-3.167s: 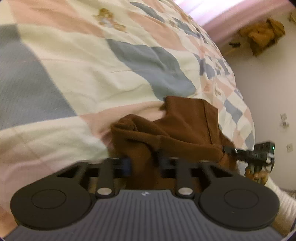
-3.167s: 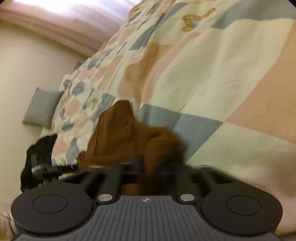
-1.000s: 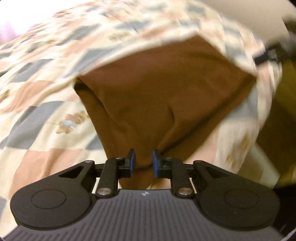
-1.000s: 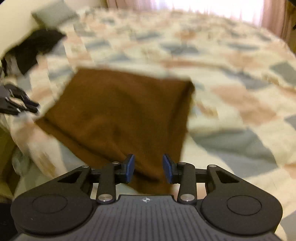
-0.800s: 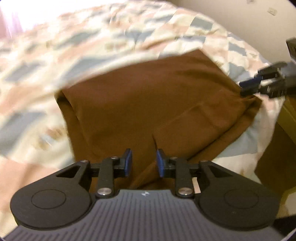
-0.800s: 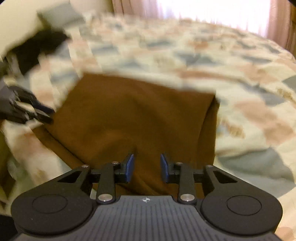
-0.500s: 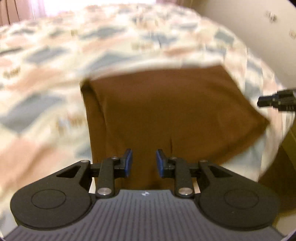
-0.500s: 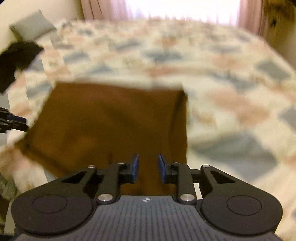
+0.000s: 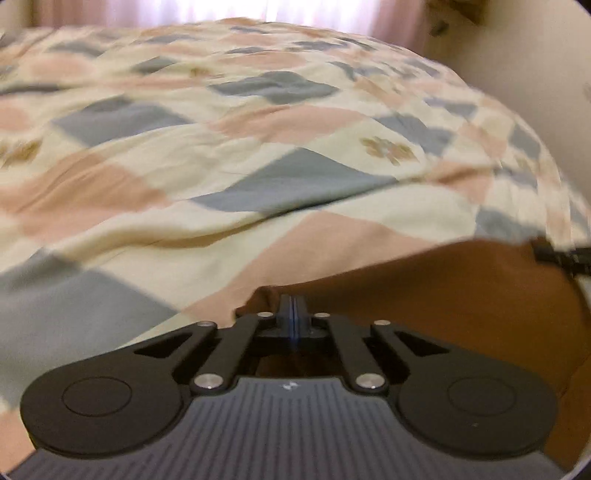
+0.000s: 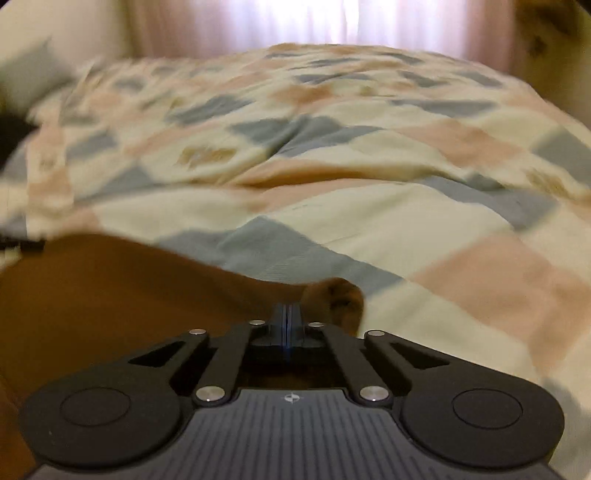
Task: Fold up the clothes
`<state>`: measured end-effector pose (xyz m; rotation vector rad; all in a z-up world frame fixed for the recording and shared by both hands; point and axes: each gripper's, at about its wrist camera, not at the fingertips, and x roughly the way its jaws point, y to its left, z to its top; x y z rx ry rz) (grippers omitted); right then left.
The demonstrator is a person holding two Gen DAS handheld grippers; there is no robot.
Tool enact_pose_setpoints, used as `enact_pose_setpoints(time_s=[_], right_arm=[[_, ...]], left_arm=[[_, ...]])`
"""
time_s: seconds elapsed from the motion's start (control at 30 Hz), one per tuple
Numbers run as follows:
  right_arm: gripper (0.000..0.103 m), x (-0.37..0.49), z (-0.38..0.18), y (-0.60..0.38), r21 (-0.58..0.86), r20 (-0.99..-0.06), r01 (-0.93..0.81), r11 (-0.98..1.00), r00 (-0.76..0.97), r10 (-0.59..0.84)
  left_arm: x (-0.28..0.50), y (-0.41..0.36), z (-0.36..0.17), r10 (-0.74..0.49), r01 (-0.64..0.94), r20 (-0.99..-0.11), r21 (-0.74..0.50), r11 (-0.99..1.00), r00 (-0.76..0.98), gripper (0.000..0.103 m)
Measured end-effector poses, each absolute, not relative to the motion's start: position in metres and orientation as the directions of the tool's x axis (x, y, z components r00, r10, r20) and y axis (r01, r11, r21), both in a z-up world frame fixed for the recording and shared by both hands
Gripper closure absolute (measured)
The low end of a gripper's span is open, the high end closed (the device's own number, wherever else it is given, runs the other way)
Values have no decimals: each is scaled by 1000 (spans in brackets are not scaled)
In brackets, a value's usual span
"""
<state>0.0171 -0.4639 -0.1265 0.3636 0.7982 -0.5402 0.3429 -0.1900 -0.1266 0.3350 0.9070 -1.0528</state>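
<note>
A brown garment (image 9: 461, 295) is held stretched between my two grippers above the bed. My left gripper (image 9: 292, 306) is shut on its left corner, with the cloth running off to the right. My right gripper (image 10: 286, 314) is shut on the other corner, where a bunched bit of brown garment (image 10: 110, 288) sticks up beside the fingers and the rest runs left. The right gripper's tip also shows at the right edge of the left wrist view (image 9: 565, 258). The lower part of the garment is hidden below the grippers.
A patchwork quilt (image 9: 258, 147) in cream, pink and grey-blue covers the bed ahead. Pink curtains (image 10: 295, 22) with a bright window stand at the far end. A grey pillow (image 10: 29, 70) and a dark item (image 10: 11, 136) lie at the far left.
Both grippers were open over the spread garment; they have since closed on its near corners and lifted, so the view now looks along the bed.
</note>
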Motion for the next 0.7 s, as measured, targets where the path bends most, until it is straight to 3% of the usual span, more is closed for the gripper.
enact_pose_setpoints(time_s=[0.1, 0.2, 0.37, 0.43, 0.5, 0.6, 0.63, 0.7], right_arm=[[81, -9, -91, -434, 90, -717, 598, 796, 594, -365], [70, -39, -68, -392, 153, -715, 564, 811, 630, -303], [71, -66, -108, -350, 106, -874, 582, 806, 441, -204], [76, -72, -113, -354, 124, -886, 606, 786, 425, -188], [74, -69, -89, -362, 139, -877, 608, 782, 442, -187], [70, -56, -44, -370, 132, -850, 538, 832, 493, -184], [68, -51, -31, -374, 128, -845, 507, 852, 505, -174], [65, -35, -10, -385, 121, -835, 432, 894, 532, -143]], left_arm=[[318, -167, -87, -606, 864, -761, -126, 487, 231, 92], [274, -138, -69, -603, 874, -777, -154, 462, 181, 84], [224, -113, -108, -452, 837, -886, -167, 521, 104, 85], [222, -115, -101, -400, 788, -909, -161, 595, 116, 88], [221, -117, -88, -352, 734, -927, -150, 663, 129, 85], [213, -130, -35, -307, 670, -928, -91, 737, 212, 69], [209, -135, -17, -292, 649, -925, -69, 758, 243, 59], [203, -145, 12, -275, 613, -916, -41, 789, 292, 54]])
